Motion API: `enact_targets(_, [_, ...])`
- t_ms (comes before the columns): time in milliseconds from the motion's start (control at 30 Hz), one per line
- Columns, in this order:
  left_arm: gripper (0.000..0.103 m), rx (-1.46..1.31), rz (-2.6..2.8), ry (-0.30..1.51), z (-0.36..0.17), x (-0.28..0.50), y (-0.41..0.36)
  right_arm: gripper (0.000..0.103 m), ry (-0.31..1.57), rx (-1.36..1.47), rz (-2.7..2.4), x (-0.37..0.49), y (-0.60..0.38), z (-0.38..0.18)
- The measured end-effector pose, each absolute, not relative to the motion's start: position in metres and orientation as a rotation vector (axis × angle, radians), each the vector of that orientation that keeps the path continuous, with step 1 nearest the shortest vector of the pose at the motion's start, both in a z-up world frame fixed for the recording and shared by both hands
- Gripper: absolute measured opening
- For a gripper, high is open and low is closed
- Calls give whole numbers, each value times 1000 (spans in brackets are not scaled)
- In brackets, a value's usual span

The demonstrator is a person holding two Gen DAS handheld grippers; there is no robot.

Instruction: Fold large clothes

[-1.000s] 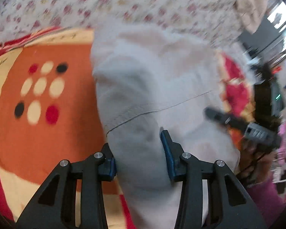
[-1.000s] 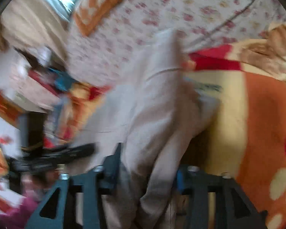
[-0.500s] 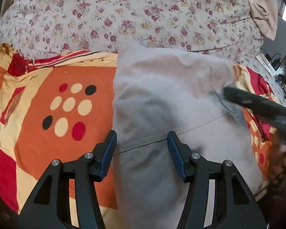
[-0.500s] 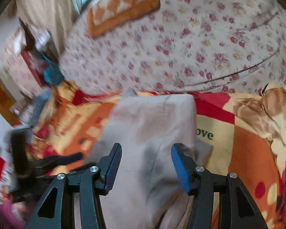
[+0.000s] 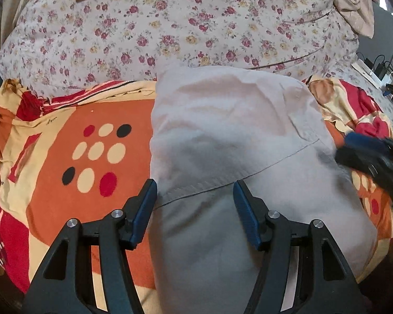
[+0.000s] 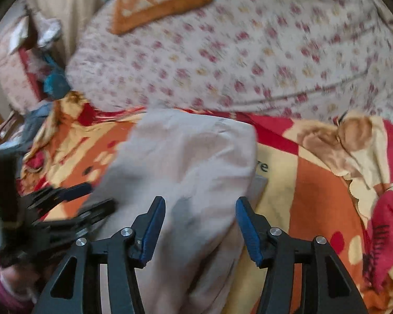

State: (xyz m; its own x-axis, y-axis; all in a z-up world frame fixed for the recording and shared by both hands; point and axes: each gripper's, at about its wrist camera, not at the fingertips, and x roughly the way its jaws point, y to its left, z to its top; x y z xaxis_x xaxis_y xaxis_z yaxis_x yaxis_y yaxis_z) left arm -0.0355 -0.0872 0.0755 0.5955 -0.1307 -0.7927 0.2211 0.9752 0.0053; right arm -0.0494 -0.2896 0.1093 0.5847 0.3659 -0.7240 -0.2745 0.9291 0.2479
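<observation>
A floral quilt [image 5: 170, 26] covers the far side of the bed, and on the orange patterned blanket [image 5: 65, 136] near the bed's front edge lies the folded beige garment [image 5: 222, 136]. Both claws hover over it spread wide and holding nothing — the left gripper [image 5: 195, 196] above a stitched seam, the right gripper [image 6: 200, 210] above its right edge. Any nudge could slide the loose top layer askew; the garment's near end is cut off, and the right view is blurred.
</observation>
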Motion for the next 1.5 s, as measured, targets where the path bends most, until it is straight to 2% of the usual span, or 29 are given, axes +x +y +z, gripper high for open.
enact_targets(100, [60, 105, -196, 902, 79, -41, -86, 54, 872, 79, 407, -73, -277, 106])
enact_targets(300, [60, 90, -169, 874, 87, -54, -81, 54, 918, -7, 307, -77, -264, 65])
enact_targets(500, [60, 73, -152, 835, 98, -69, -73, 56, 858, 20, 283, -93, -267, 98])
enact_targets(567, [60, 61, -151, 825, 101, -72, -70, 72, 824, 22, 266, -101, -264, 112])
enact_targets(633, [60, 50, -149, 814, 105, -76, -68, 79, 797, 26, 250, -105, -262, 122])
enact_targets(1500, [60, 14, -126, 787, 110, -88, -56, 85, 787, 46, 126, -102, -249, 126])
